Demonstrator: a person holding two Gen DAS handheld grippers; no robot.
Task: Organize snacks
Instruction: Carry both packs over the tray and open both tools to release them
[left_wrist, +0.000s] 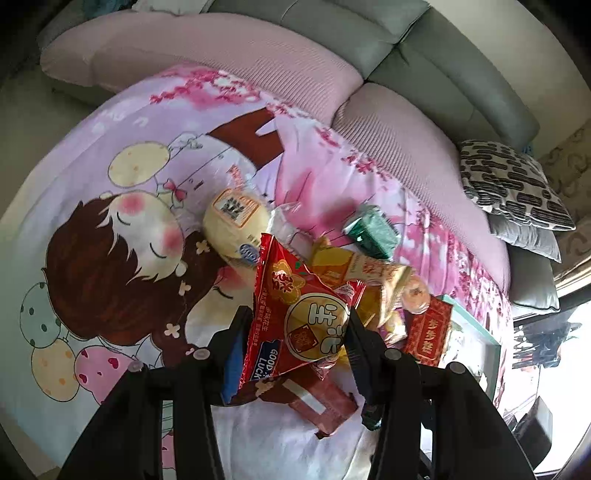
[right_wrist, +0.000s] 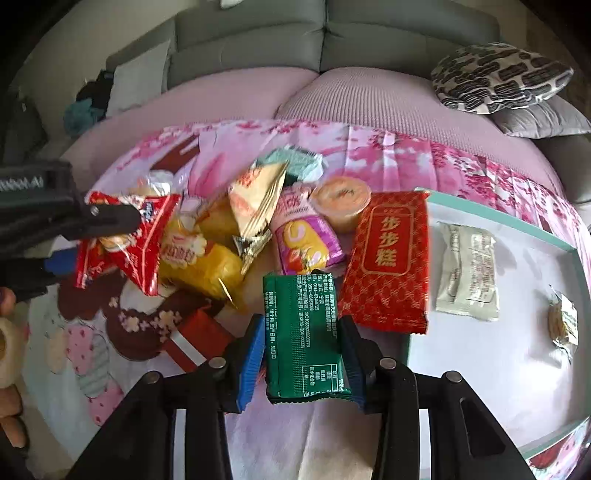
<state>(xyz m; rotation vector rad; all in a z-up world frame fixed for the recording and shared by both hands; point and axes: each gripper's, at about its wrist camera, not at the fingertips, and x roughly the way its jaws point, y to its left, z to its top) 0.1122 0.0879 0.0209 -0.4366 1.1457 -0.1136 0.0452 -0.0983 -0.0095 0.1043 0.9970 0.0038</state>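
My tray (right_wrist: 495, 218), teal-rimmed at the right, holds two packets: a pale grey sachet (right_wrist: 467, 271) and a small foil-wrapped snack (right_wrist: 562, 321) at its far right edge. Only the right wrist view shows them; the left view catches just the tray's corner. My left gripper (left_wrist: 297, 332) pinches a red peanut packet (left_wrist: 295, 317) above the cartoon-print cloth (left_wrist: 110, 258). My right gripper (right_wrist: 303, 332) is clamped on a green packet (right_wrist: 304, 332) near the pile. Beside the tray lies one red cake packet (right_wrist: 388, 254); one orange jelly cup (right_wrist: 341, 201) sits farther back.
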